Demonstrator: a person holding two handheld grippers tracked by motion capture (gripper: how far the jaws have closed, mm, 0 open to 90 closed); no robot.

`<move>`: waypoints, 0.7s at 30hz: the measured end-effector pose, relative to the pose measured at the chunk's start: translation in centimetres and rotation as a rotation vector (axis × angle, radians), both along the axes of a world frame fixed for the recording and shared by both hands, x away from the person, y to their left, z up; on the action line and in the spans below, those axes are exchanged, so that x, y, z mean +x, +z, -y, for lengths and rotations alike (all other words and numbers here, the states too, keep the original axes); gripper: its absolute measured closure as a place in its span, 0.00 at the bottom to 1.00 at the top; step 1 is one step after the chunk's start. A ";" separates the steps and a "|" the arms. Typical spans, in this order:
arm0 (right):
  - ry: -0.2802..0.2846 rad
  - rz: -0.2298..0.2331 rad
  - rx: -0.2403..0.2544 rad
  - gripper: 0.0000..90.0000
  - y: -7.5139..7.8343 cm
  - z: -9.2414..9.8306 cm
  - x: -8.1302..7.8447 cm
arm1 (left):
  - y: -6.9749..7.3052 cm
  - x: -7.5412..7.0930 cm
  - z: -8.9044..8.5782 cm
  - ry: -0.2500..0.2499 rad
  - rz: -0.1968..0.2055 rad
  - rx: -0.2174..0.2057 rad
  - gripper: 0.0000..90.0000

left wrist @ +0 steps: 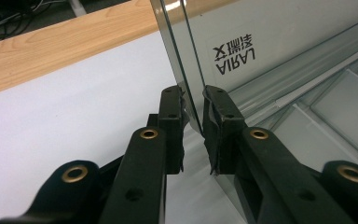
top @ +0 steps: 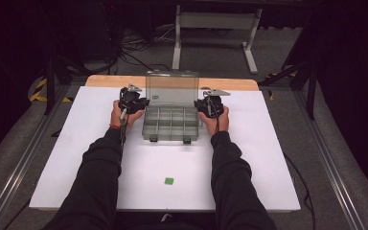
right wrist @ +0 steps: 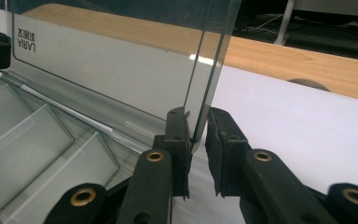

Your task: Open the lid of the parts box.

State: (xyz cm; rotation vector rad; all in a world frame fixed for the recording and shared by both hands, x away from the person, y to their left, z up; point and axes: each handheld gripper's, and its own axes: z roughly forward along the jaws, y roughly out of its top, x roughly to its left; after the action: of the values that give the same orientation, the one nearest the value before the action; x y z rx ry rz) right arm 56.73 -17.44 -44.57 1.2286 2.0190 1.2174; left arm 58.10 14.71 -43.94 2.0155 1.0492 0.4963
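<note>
A clear plastic compartment box (top: 171, 125) sits at the middle of the white table, its lid (top: 171, 87) standing upright at the back. My left gripper (top: 144, 102) is at the lid's left edge and my right gripper (top: 199, 105) at its right edge. In the left gripper view the jaws (left wrist: 193, 98) close on the lid's edge (left wrist: 186, 70), near a mirrored label. In the right gripper view the jaws (right wrist: 196, 119) hold the lid's other edge (right wrist: 205, 79), and the empty compartments (right wrist: 32, 140) lie beside them.
A small green square (top: 168, 181) lies on the white tabletop (top: 268, 158) near the front edge. A wooden strip (top: 110, 80) runs along the table's back. Metal rails flank the table, and a white frame and cables stand beyond it.
</note>
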 end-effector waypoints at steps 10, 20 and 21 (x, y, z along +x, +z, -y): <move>-0.001 0.011 -0.016 0.83 0.4 -0.1 -0.3 | 0.4 -0.3 -0.1 0.004 0.007 0.012 0.84; 0.011 0.023 -0.032 0.83 0.7 -0.1 -1.0 | 0.9 -1.1 0.0 -0.020 0.031 0.020 0.84; 0.015 0.029 -0.039 0.83 0.7 -0.1 -1.1 | 1.0 -1.2 0.0 -0.027 0.033 0.023 0.84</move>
State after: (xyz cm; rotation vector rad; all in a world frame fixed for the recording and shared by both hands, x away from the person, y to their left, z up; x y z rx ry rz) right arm 55.62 -17.34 -43.85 1.1730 2.0250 1.1905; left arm 56.88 14.76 -42.99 2.0326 0.9994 0.5283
